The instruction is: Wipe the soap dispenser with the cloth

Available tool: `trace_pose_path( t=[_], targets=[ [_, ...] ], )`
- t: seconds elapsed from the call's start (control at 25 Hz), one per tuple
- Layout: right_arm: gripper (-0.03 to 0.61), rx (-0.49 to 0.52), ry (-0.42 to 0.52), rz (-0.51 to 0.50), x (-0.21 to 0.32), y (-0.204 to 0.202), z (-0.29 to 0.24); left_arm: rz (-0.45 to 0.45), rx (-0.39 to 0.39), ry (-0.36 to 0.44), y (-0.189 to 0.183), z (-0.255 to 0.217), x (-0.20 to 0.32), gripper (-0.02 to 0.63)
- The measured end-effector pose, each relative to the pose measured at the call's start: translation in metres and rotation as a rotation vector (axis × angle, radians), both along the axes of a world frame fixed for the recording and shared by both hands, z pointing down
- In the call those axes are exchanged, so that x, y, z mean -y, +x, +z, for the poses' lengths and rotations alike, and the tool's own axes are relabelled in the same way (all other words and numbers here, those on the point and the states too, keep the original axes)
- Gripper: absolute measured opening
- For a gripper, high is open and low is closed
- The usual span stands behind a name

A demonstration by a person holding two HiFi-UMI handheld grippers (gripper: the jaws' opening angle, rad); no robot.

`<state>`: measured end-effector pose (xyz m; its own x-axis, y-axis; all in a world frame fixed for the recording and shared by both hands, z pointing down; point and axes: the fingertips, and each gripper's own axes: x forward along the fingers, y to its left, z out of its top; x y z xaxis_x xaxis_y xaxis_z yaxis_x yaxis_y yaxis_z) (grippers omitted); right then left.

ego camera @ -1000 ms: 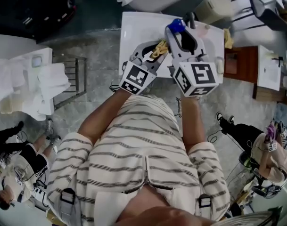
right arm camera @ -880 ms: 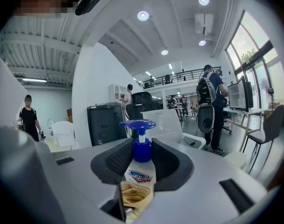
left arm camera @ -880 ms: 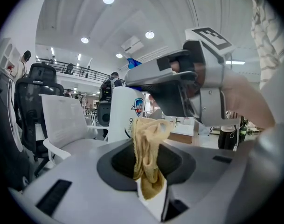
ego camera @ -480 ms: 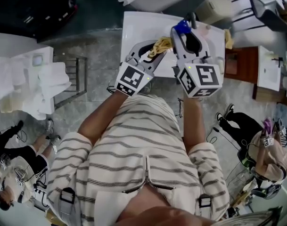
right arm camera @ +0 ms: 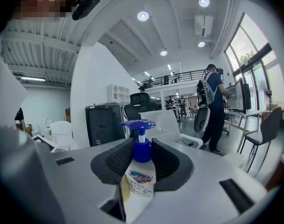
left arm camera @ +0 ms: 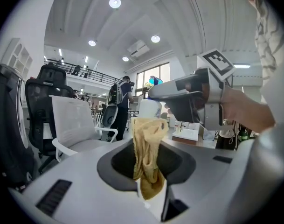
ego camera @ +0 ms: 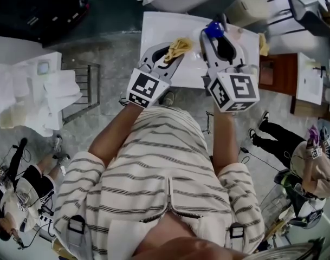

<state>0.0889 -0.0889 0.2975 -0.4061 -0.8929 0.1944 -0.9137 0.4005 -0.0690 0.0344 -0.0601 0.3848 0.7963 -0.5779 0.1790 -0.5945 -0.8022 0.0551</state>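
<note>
Soap dispenser point(right arm camera: 140, 183) in right gripper point(right arm camera: 142, 150): blue pump, blue-red logo, wording unreadable.

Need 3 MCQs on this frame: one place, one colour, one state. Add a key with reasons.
1. Where is the cloth?
A) in the left gripper
B) on the floor
C) on a chair

2. What colour is the dispenser pump?
A) red
B) blue
C) green

3. What state is the right gripper in?
A) open, empty
B) shut on the cloth
C) shut on the dispenser

Key:
1 A: the left gripper view shows the cloth pinched between the jaws.
2 B: the pump is blue in the right gripper view.
3 C: the jaws press on the dispenser's sides.
</note>
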Motion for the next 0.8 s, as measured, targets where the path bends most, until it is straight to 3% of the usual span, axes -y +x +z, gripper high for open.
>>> trace_pose_path(
  t=[0.8],
  targets=[
    [0.124, -0.004, 0.009, -0.044, -0.013, -0.002, 0.005, 0.011, 0.015, 0.077, -0.005, -0.032, 0.012, 0.098]
  ],
)
